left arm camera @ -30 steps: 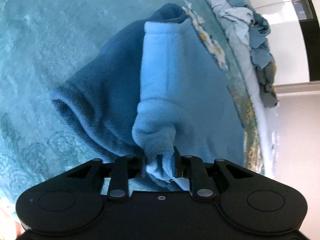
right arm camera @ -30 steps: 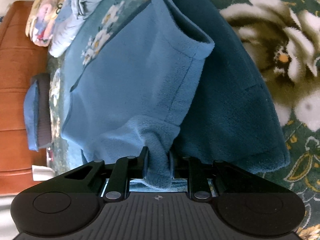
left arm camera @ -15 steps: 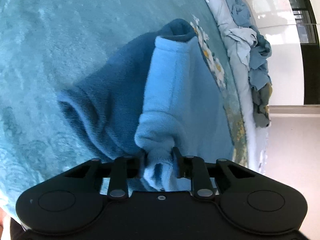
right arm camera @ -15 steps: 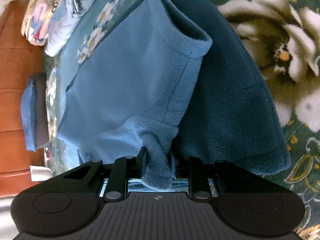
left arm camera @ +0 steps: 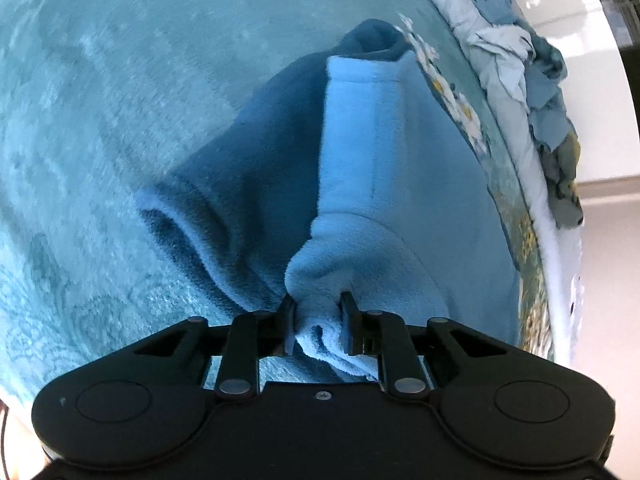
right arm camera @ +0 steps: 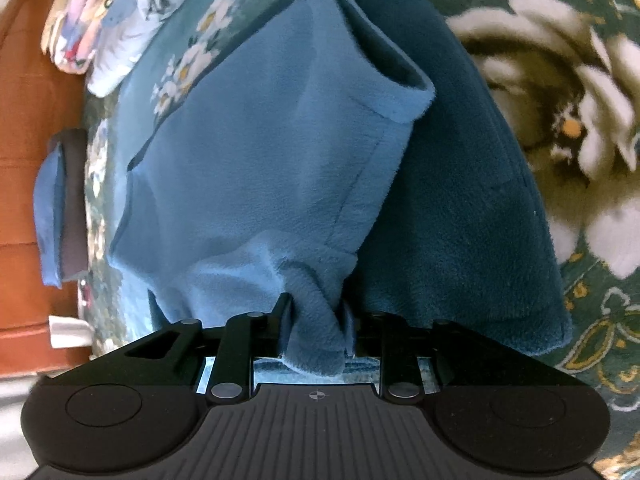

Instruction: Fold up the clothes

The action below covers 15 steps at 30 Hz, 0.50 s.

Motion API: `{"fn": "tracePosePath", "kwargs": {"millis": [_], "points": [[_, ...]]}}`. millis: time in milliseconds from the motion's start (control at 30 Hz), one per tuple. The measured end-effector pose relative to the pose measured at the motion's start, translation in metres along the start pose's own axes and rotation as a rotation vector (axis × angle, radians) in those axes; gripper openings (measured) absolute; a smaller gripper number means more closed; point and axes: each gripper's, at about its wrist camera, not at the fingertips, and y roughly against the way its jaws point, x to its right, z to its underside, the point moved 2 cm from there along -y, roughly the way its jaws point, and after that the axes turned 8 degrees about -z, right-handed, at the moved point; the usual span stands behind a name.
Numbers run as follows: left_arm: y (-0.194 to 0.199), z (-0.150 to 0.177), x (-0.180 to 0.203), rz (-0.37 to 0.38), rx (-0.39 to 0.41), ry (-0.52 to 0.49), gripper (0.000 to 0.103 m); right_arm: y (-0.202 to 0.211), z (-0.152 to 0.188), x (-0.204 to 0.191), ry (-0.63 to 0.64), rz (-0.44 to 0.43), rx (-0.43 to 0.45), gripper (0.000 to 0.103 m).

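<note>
A blue fleece garment (left arm camera: 384, 184) lies partly on the floral bedspread (left arm camera: 100, 100), light blue on one face and dark blue on the other. My left gripper (left arm camera: 318, 312) is shut on a bunched light blue corner of it. In the right wrist view the same garment (right arm camera: 272, 160) hangs from my right gripper (right arm camera: 316, 316), which is shut on another bunched corner. The dark blue layer (right arm camera: 472, 216) lies to the right of the light one. Both corners are held up off the bedspread (right arm camera: 580, 112).
A pile of crumpled light blue and grey clothes (left arm camera: 532, 72) lies along the far right edge of the bed. In the right wrist view a patterned bundle (right arm camera: 92, 28) sits top left, beside a brown headboard (right arm camera: 24, 160) and a folded blue item (right arm camera: 56, 208).
Both grippers keep their hold on the garment. The left view has shifted slightly, with the garment's far end sliding a little farther away and to the right; the right view is nearly the same.
</note>
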Motion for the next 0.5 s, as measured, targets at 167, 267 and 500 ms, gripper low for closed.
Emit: {"fn": "tracePosePath", "kwargs": {"millis": [167,267,500], "points": [[0.022,-0.002,0.02,-0.024,0.006,-0.072,0.035,0.02,0.002,-0.021,0.106,0.052,-0.002,0.023],[0.038,0.0,0.031,-0.036,0.021,-0.104,0.043,0.037,0.003,-0.032,0.147,0.071,0.011,0.025],[0.074,0.003,0.06,-0.026,0.059,-0.148,0.052,0.078,0.005,-0.045,0.164,0.075,0.052,0.036]]}}
